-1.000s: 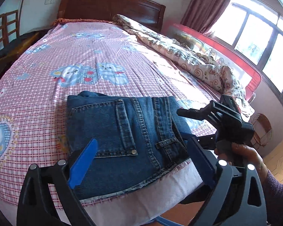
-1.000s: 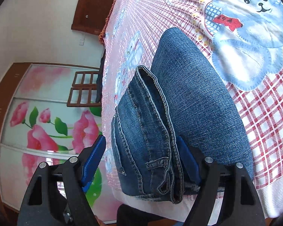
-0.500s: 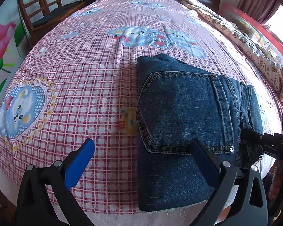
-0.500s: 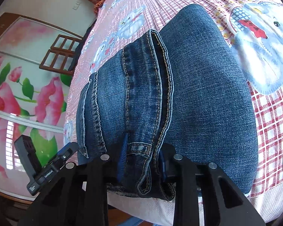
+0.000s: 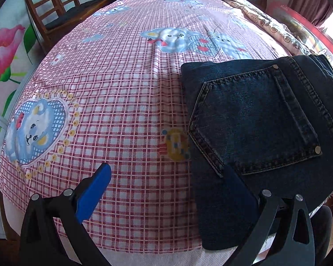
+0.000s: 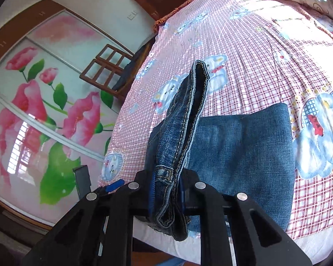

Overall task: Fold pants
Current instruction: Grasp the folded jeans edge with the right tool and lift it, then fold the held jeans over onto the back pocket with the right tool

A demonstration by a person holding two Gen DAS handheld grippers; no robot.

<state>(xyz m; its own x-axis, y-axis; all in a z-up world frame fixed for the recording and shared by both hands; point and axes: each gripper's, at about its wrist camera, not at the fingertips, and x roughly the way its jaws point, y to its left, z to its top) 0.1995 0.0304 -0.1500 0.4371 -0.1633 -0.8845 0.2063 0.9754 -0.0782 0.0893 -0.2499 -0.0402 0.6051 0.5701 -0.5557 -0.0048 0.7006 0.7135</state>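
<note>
Checked bedsheet (image 5: 122,102) under folded jeans (image 5: 255,122); right tongs (image 6: 166,196) clenched on waistband edge (image 6: 188,110), left tongs (image 5: 166,190) spread apart.

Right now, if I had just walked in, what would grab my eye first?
Probably the folded jeans at the bed's near edge, dark blue on the pink checked bedsheet with its cartoon bears. Next, the right tongs clamped on the jeans' waistband, lifting it up. The left tongs gape open nearby, holding nothing.
</note>
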